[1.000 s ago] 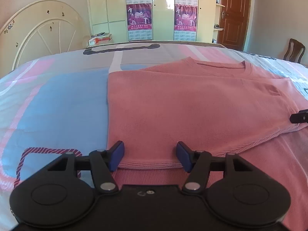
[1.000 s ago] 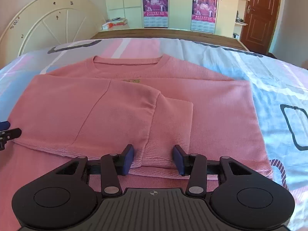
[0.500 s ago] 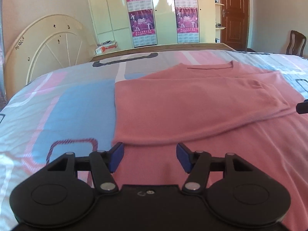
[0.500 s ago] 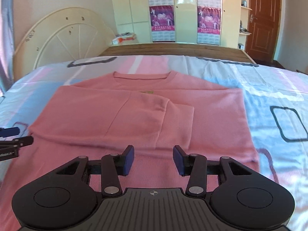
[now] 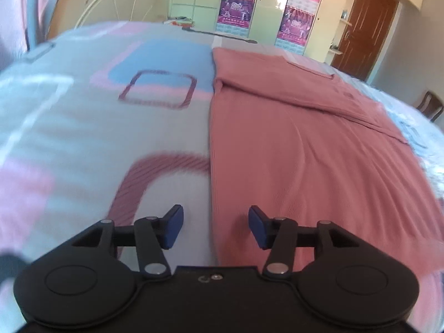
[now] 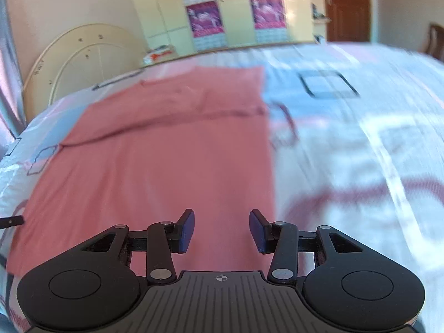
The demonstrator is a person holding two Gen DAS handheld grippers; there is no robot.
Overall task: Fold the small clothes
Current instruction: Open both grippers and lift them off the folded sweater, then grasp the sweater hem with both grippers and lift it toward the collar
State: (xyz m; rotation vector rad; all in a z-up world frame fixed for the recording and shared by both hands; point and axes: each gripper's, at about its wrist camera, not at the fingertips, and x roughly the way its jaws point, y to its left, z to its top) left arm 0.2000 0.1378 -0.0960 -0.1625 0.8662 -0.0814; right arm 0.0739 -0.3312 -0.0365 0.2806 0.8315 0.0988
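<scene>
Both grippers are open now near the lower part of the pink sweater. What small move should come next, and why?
Probably lower both grippers to the near hem and close on its two corners. The left gripper is open over the left side edge of the pink sweater, the right gripper open near its right edge. The sleeves already lie folded across the chest, so the bottom-up fold seems next.

Bed (image 5: pixel 83 127): cover patterned in pink, blue, grey blocks with dark-red and black outlined squares. Curved cream headboard (image 6: pixel 83 63) at far edge. Pink sweater (image 5: pixel 305 152) lies flat on cover, neckline toward headboard, hem toward near edge; sleeves folded across upper body. Cover bare along both side edges of sweater.
</scene>
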